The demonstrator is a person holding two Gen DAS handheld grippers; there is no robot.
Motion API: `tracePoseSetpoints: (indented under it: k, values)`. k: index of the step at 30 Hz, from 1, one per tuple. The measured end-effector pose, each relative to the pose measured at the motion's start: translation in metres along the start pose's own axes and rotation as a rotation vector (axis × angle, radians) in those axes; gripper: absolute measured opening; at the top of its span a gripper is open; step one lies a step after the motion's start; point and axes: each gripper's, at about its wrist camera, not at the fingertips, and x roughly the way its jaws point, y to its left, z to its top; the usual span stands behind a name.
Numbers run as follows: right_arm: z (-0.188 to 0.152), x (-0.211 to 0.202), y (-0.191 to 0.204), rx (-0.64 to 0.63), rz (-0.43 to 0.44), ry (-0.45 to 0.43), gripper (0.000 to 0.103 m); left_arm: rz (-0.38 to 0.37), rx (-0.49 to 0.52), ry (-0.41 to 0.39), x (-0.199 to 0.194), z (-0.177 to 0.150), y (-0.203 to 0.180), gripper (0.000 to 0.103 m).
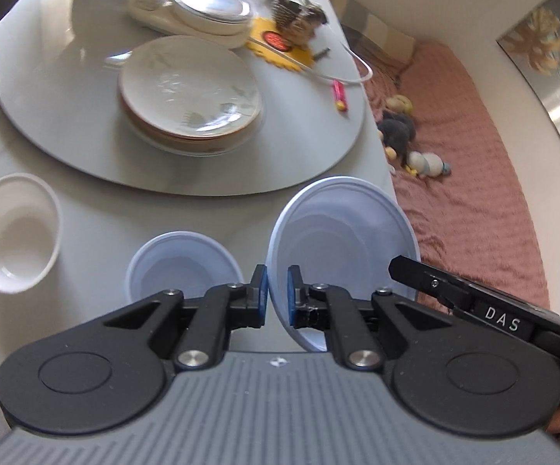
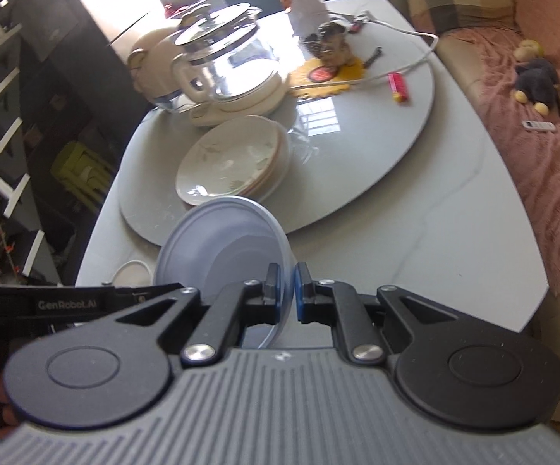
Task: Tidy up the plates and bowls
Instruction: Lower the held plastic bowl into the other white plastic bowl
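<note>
A light blue bowl [image 1: 342, 232] hangs tilted above the table, and both grippers hold it. My left gripper [image 1: 278, 294] is shut on its left rim. My right gripper [image 2: 287, 294] is shut on the opposite rim of the same blue bowl [image 2: 218, 248]. A second light blue bowl [image 1: 181, 263] sits on the table just left of the held one. A white bowl [image 1: 12, 236] stands at the left edge of the left wrist view. A stack of floral plates [image 1: 191, 89] rests on the grey turntable [image 1: 47, 77]; the right wrist view shows the same plates [image 2: 229, 162].
A glass kettle on a cream base [image 2: 225, 66], a yellow mat with a figurine [image 2: 330, 69], a white cable and a pink lighter [image 2: 398, 85] crowd the back of the turntable. A pink-covered sofa with soft toys [image 2: 539, 77] runs along the table's right side. Dark shelves [image 2: 28, 116] stand at the left.
</note>
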Motion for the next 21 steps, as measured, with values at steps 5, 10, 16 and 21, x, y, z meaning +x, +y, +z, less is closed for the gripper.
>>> tracePoseSetpoints:
  k: [5, 10, 16, 21]
  values:
    - [0.005, 0.018, 0.018, -0.054, 0.028, 0.05, 0.01, 0.027, -0.038, -0.008, -0.011, 0.001, 0.023, 0.01]
    - [0.004, 0.043, 0.038, -0.093, 0.03, 0.089, 0.01, 0.054, -0.062, 0.012, -0.007, 0.0, 0.049, 0.01]
    - [-0.005, 0.072, 0.046, -0.099, 0.025, 0.148, 0.01, 0.07, -0.117, 0.038, 0.006, -0.01, 0.081, 0.01]
    - [-0.017, 0.091, 0.048, -0.13, 0.031, 0.182, 0.01, 0.087, -0.133, 0.046, 0.021, -0.015, 0.093, 0.01]
